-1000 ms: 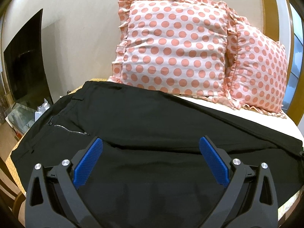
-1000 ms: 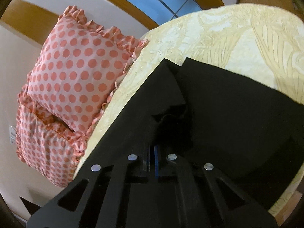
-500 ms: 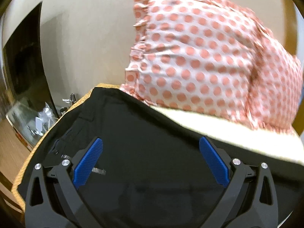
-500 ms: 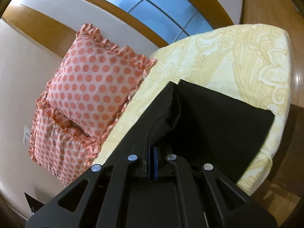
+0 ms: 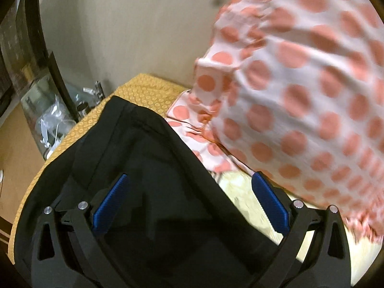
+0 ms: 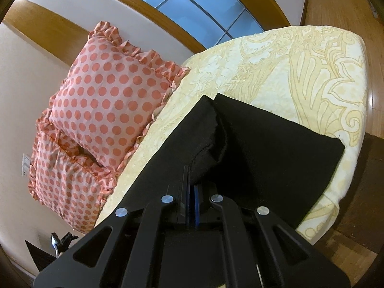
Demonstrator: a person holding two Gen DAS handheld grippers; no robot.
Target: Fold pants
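Black pants (image 6: 264,148) lie across the cream bedspread (image 6: 300,72), leg end folded over. Right gripper (image 6: 190,187) pinched tight on a raised fold. Left gripper (image 5: 189,192) spread wide over the waistband (image 5: 144,120) — blurry, prob. not touching. Polka-dot pillows (image 6: 108,96) beside.

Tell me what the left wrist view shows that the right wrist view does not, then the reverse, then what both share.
Left wrist only: the left gripper, jaws wide apart above the waist end of the black pants, a yellow patterned cover at the bed corner, and cluttered metal parts beside the bed.

Right wrist only: the right gripper, closed on a raised fold of the pants, the window, the wooden floor, and the cream bedspread.

Both: the black pants and the polka-dot pillows.
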